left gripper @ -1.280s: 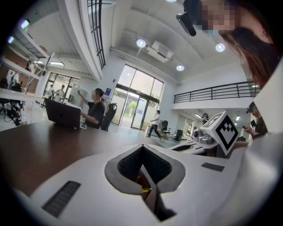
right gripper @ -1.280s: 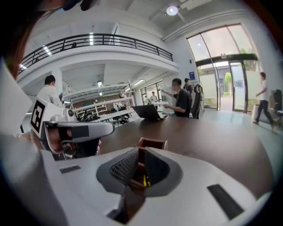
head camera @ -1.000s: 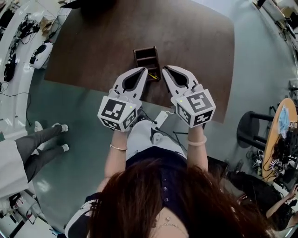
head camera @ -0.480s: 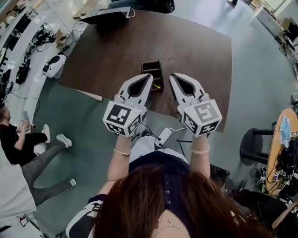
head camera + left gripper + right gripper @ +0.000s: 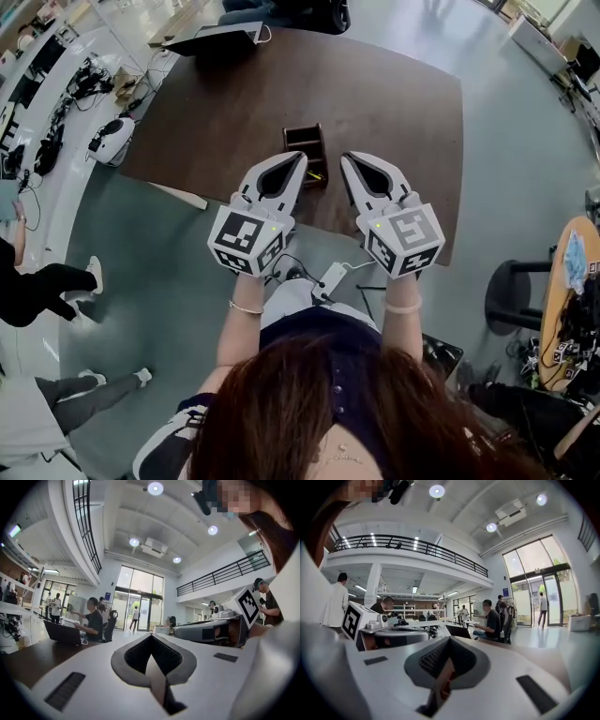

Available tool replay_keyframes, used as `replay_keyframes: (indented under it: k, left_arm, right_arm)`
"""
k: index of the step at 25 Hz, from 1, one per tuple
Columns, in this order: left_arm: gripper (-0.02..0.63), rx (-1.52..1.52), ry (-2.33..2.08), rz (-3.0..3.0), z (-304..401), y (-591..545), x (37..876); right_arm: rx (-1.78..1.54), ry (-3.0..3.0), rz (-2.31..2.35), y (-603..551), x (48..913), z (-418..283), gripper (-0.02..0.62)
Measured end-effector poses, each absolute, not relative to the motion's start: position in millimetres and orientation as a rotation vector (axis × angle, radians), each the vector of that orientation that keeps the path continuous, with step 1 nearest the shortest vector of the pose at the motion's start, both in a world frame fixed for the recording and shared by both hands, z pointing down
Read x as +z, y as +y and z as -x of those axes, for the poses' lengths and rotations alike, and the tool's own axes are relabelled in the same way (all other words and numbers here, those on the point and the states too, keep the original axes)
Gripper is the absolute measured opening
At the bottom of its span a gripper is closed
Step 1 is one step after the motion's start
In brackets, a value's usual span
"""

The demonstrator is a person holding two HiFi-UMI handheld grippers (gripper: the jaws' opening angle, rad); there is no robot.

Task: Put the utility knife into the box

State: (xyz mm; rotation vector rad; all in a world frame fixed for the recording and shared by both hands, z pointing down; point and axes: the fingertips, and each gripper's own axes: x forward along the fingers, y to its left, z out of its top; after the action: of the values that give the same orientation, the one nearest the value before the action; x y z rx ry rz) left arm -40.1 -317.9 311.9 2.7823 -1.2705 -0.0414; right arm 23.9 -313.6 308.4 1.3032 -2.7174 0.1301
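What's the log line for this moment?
left tongs shut, empty | right tongs shut, empty | both over table edge | box just ahead

**Left gripper** (image 5: pixel 297 161): white moulded plastic shell with two tapering jaws. The jaws are lined with dark grey ribbed pads (image 5: pixel 133 656) that frame a teardrop hollow. A black rectangular slot (image 5: pixel 65 691) is set in the jaw face.

**Right gripper** (image 5: pixel 347 157): same white shell and dark lining.

**Markers:** black-and-white square-marker cube (image 5: pixel 246 242) at the rear of the left unit. A matching marker cube (image 5: pixel 405 239) sits on the right unit. Each carries a small green light.

**Wearer:**
- long reddish-brown hair (image 5: pixel 356 412)
- dark navy buttoned top (image 5: pixel 323 328)
- black-and-white patterned sleeve (image 5: pixel 167 448)
- thin bracelet (image 5: pixel 240 307) on the left wrist
- pale wristband (image 5: pixel 401 306) on the right wrist
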Motion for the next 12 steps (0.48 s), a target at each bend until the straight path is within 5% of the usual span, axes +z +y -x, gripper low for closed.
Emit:
replay_keyframes:
  k: [12]
  left_arm:
    - [-0.006, -0.026, -1.272, -2.781, 37.3, -314.6, 315.5]
  right_arm:
    - [0.137, -2.727, -1.288, -314.5, 311.8, -23.6, 0.015]
